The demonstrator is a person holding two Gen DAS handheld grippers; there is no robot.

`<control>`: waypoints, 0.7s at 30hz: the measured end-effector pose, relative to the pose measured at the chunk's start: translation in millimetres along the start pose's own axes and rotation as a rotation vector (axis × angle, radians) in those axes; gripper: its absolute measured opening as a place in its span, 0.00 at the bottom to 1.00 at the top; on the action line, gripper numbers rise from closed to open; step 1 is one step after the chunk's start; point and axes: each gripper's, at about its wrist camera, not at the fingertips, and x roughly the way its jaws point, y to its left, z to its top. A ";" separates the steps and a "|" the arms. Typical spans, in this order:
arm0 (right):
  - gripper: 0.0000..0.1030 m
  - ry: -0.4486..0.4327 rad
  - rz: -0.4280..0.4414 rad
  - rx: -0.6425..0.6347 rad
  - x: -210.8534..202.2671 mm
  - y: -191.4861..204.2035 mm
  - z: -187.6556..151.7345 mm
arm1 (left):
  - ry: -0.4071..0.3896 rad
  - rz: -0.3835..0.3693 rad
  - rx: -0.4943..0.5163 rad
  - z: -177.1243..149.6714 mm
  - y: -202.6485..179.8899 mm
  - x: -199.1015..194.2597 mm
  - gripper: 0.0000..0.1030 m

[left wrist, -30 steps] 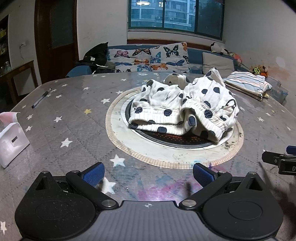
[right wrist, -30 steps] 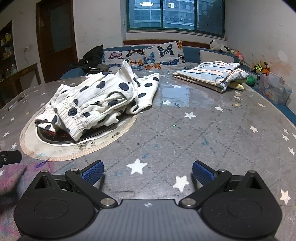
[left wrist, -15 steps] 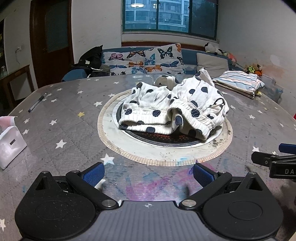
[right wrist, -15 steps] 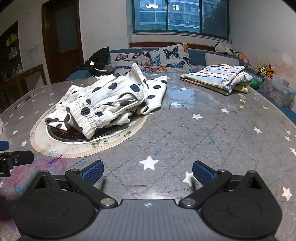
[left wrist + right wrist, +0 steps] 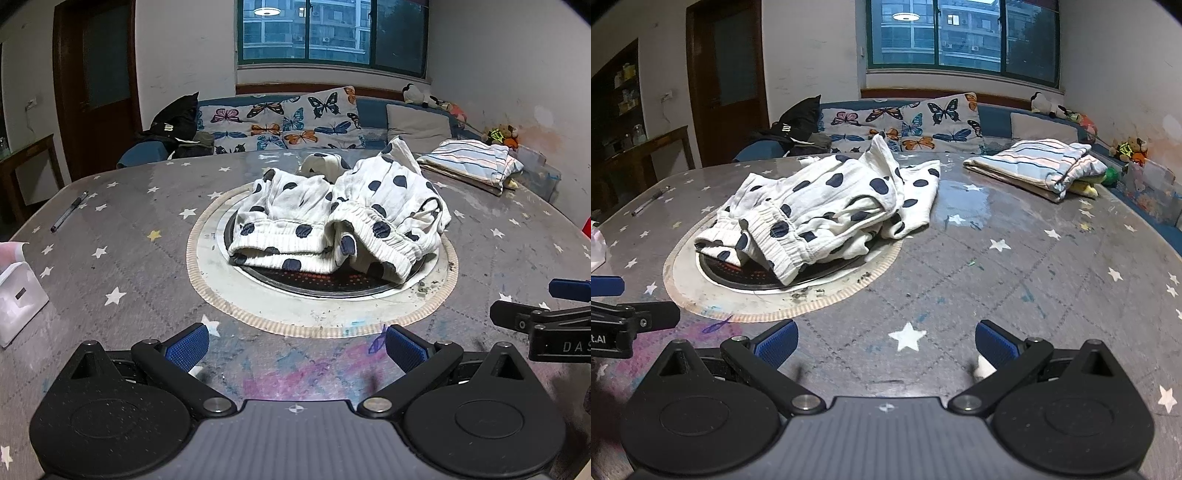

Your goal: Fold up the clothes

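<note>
Polka-dot garment (image 5: 340, 225) crumpled on round burner (image 5: 317, 284) — folds hidden | our left gripper (image 5: 295, 345) and right gripper (image 5: 886, 343) wide, empty

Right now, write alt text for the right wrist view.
A crumpled white polka-dot garment lies on a round inset in the star-patterned table, ahead and left of the open, empty right gripper. A folded striped garment sits far right; the left gripper pokes in at the left edge.
</note>
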 end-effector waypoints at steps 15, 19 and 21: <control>1.00 0.010 0.021 -0.017 9.7 5.5 8.0 | 0.011 -0.001 0.002 7.2 2.8 9.6 1.00; 1.00 0.013 0.029 -0.030 13.8 8.9 11.3 | 0.012 0.000 0.003 11.4 4.5 13.3 1.00; 1.00 0.015 0.033 -0.037 16.2 10.3 13.1 | 0.013 0.001 0.001 13.9 6.2 15.5 1.00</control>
